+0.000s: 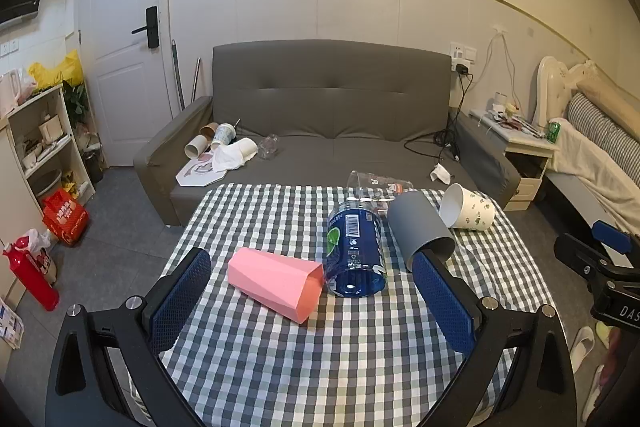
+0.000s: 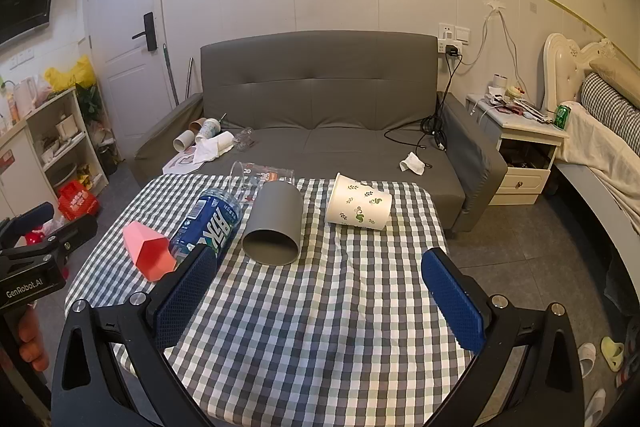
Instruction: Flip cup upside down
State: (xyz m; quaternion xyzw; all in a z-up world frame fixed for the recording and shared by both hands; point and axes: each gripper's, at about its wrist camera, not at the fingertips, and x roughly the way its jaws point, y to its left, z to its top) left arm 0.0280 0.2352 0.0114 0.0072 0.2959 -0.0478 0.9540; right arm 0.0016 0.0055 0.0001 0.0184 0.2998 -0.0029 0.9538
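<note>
Several cups lie on their sides on the checkered table (image 1: pixel 320 367). A pink faceted cup (image 1: pixel 276 277) lies nearest my left gripper (image 1: pixel 312 263), which is open and empty just behind it. A blue labelled clear cup (image 1: pixel 354 253), a grey cup (image 1: pixel 418 231), a white leaf-print paper cup (image 1: pixel 468 207) and a clear glass (image 1: pixel 376 183) lie further back. In the right wrist view my right gripper (image 2: pixel 320 263) is open and empty, with the grey cup (image 2: pixel 274 223) ahead of it, the paper cup (image 2: pixel 358 203) beyond, and the pink cup (image 2: pixel 150 251) and blue cup (image 2: pixel 212 221) to the left.
A grey sofa (image 1: pixel 332 115) stands behind the table with cups and cloth on its left seat. A shelf unit (image 1: pixel 44 143) is at the left, a nightstand (image 2: pixel 520 147) and bed at the right. The floor lies around the table edges.
</note>
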